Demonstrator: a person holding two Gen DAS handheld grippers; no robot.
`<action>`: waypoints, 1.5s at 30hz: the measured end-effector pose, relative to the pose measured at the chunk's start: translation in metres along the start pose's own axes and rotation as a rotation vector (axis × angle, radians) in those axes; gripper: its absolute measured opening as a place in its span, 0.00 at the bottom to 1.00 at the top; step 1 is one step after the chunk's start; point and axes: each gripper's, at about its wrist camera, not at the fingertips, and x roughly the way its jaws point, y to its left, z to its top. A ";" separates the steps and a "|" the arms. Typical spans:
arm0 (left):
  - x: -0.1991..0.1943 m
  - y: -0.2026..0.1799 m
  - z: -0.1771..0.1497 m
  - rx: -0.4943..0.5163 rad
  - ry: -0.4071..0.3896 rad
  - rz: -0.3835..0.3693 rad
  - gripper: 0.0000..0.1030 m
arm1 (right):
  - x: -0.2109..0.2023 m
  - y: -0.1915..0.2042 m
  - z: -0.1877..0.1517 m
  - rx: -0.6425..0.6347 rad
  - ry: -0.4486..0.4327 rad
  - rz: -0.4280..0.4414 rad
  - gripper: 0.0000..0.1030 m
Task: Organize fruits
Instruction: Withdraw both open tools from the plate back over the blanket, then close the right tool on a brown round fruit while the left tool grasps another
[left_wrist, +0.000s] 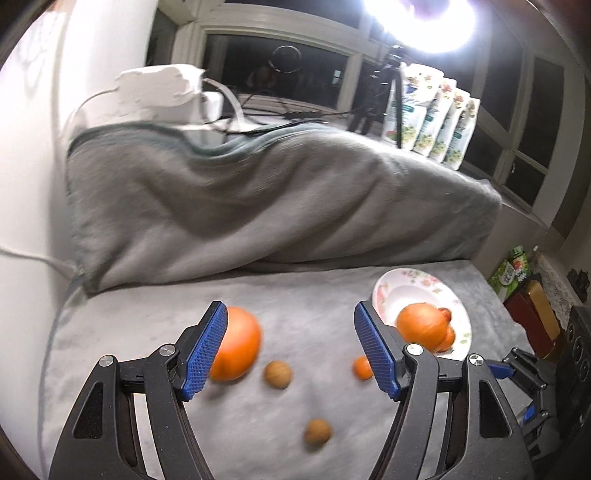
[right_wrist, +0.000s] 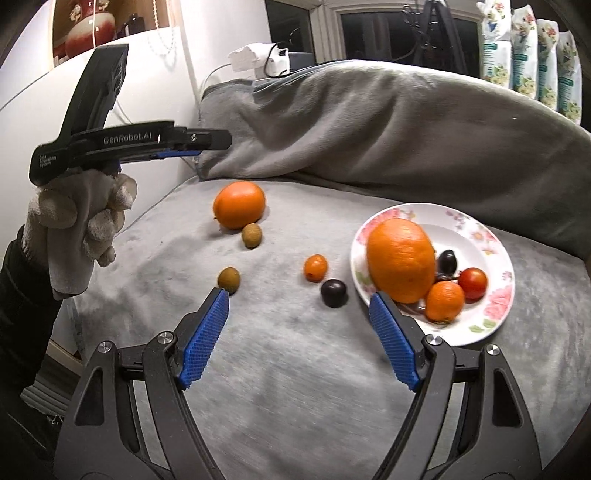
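Note:
In the left wrist view my left gripper (left_wrist: 291, 317) hangs open over a grey blanket (left_wrist: 295, 406), nothing between its blue pads. Behind its left finger lies a big orange (left_wrist: 240, 347), with two brown longans (left_wrist: 277, 374) (left_wrist: 317, 434) and a kumquat (left_wrist: 362, 367) nearby. In the right wrist view my right gripper (right_wrist: 299, 299) is open and empty above the blanket, a dark plum (right_wrist: 333, 292) just beyond it. A floral plate (right_wrist: 495, 317) holds a large orange (right_wrist: 400, 260), a small orange (right_wrist: 444, 301), a tomato (right_wrist: 472, 282) and a dark grape (right_wrist: 447, 260).
A gloved hand (right_wrist: 85, 221) holds the left gripper (right_wrist: 218, 141) high at the left. A rolled grey pillow (left_wrist: 258, 192) blocks the back. White wall on the left. Packets (left_wrist: 432, 114) and a tripod (left_wrist: 388, 92) stand on the windowsill. Boxes (left_wrist: 532, 314) sit past the right edge.

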 end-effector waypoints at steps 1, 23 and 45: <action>-0.001 0.004 -0.002 -0.006 0.000 0.007 0.69 | 0.002 0.003 0.001 -0.003 0.003 0.005 0.79; 0.008 0.075 -0.054 -0.158 0.065 0.027 0.69 | 0.048 0.032 0.021 -0.008 0.043 0.074 0.79; -0.002 0.004 -0.099 -0.061 0.126 -0.161 0.53 | 0.115 0.018 0.070 0.087 0.176 0.189 0.55</action>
